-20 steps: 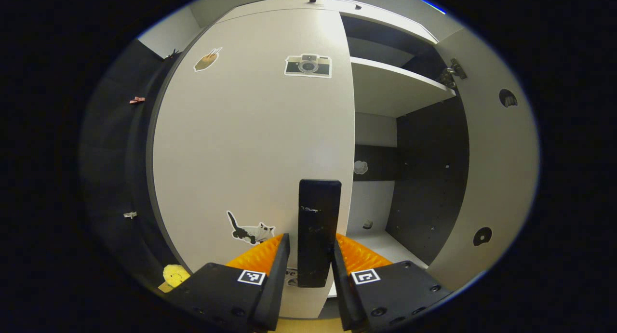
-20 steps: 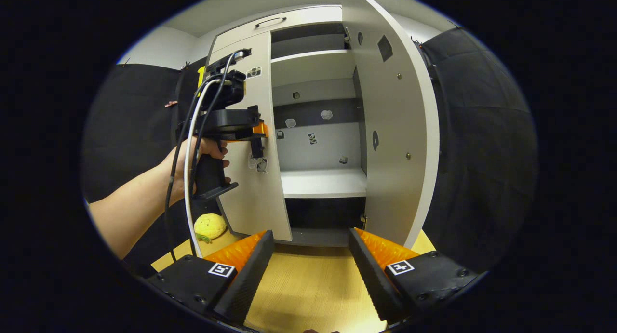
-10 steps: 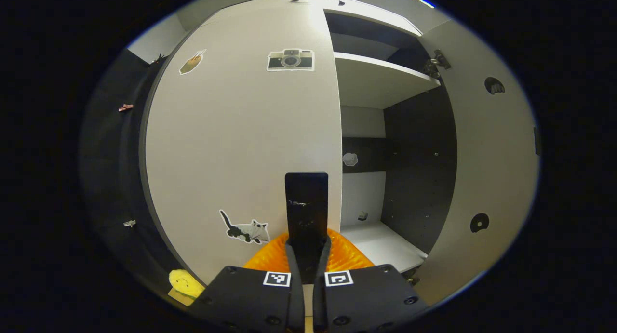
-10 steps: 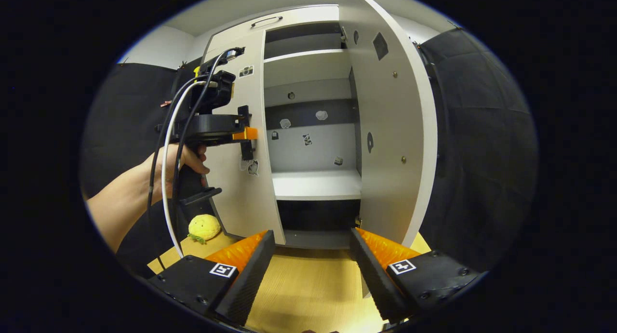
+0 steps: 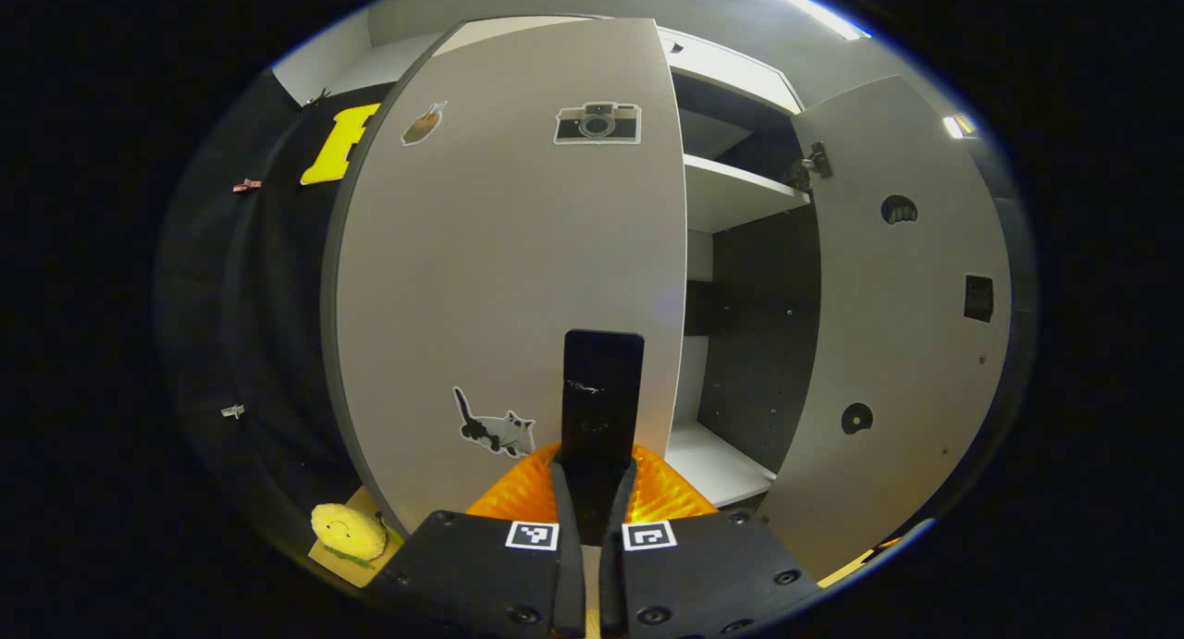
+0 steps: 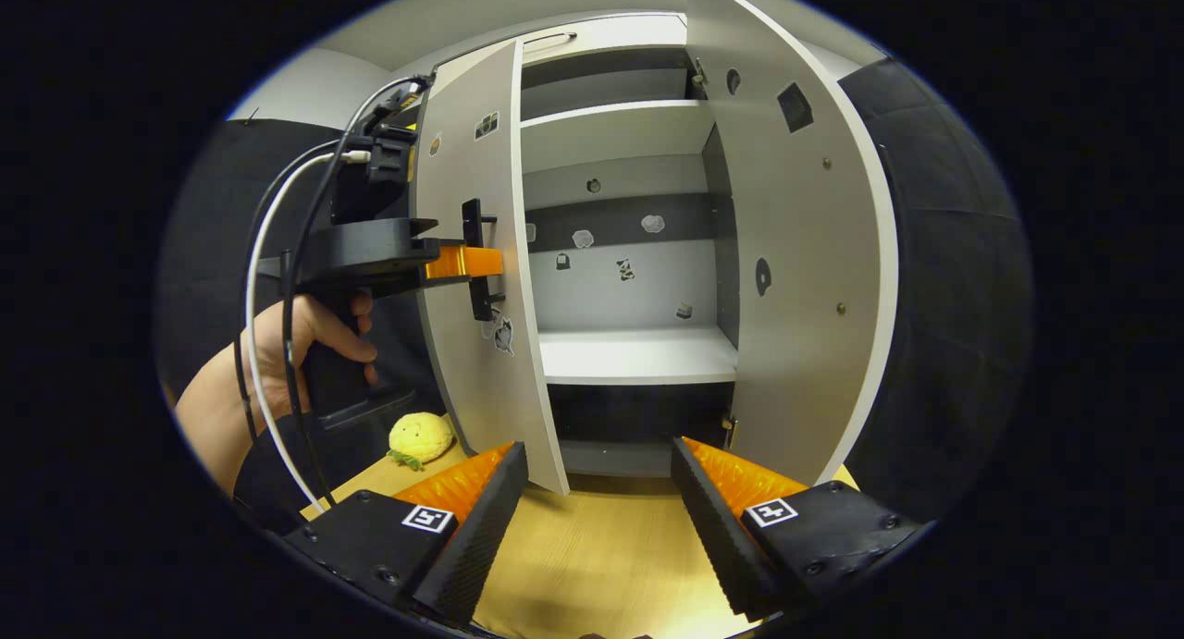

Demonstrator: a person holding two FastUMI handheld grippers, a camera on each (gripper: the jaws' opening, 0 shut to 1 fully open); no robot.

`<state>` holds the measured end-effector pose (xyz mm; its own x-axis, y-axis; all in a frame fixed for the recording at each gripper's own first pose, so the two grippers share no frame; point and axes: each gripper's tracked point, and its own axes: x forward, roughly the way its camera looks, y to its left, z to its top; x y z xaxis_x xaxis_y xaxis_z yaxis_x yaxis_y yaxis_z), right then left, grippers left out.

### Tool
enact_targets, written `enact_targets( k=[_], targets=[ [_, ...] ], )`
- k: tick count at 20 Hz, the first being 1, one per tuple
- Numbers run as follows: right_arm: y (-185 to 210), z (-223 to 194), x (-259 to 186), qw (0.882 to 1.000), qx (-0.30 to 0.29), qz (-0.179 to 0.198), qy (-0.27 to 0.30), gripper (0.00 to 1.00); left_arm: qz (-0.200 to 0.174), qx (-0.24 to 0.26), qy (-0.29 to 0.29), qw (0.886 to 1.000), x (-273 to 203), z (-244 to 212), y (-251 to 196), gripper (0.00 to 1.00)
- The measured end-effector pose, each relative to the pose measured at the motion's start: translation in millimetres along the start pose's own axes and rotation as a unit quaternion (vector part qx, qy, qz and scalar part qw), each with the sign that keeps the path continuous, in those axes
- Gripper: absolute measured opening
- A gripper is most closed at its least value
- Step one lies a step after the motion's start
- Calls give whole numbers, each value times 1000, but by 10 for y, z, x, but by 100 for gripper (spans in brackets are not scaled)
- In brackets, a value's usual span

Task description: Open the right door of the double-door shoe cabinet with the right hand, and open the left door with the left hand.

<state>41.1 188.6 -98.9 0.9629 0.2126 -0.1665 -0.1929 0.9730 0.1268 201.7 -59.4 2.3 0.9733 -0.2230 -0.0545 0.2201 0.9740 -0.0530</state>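
Left gripper view: left gripper clenched on the handle of the left door, partly swung out. Right door open at 3 o'clock, shelf between. Plush toy at 7 o'clock.

Right gripper view: right gripper released, holding nothing, over the floor. Cabinet at 12 o'clock, both doors ajar. Hand at 9 o'clock, pressing its gripper onto the handle.

Black cloth hangs as the booth's wall on both sides, with small clips pinned to it on the left. Above it runs a pale grey wall. A strip light glows on the ceiling. The floor is light wood, lit warmly. A yellow plush toy lies on it near the cloth
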Motion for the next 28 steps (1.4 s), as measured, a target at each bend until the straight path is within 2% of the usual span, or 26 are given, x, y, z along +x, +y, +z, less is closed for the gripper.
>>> enact_targets(
  k=[7,15,19,21,24,26,28],
  targets=[
    [91,-21,-38,999,-20,-45,-18,98,-13,-16,-23,1000,-85,22,86,10],
    [43,-77,-47,995,-15,-95,-15,98,21,-16,-32,999,-73,15,62,10],
    [170,-108,-32,995,-21,-99,-13,98,58,6,-38,998,-66,38,96,8],
    [262,-99,-13,995,-23,-96,-17,99,72,7,-36,997,-68,47,93,3],
    [395,-96,4,996,-25,-88,-16,99,110,15,-29,993,-111,15,175,5],
    [429,-96,8,996,-32,-87,-15,99,83,-8,-26,996,-87,-7,34,5],
    [449,-119,28,995,-36,-89,-9,99,76,-21,-26,997,-60,-31,-103,5]
  ],
)
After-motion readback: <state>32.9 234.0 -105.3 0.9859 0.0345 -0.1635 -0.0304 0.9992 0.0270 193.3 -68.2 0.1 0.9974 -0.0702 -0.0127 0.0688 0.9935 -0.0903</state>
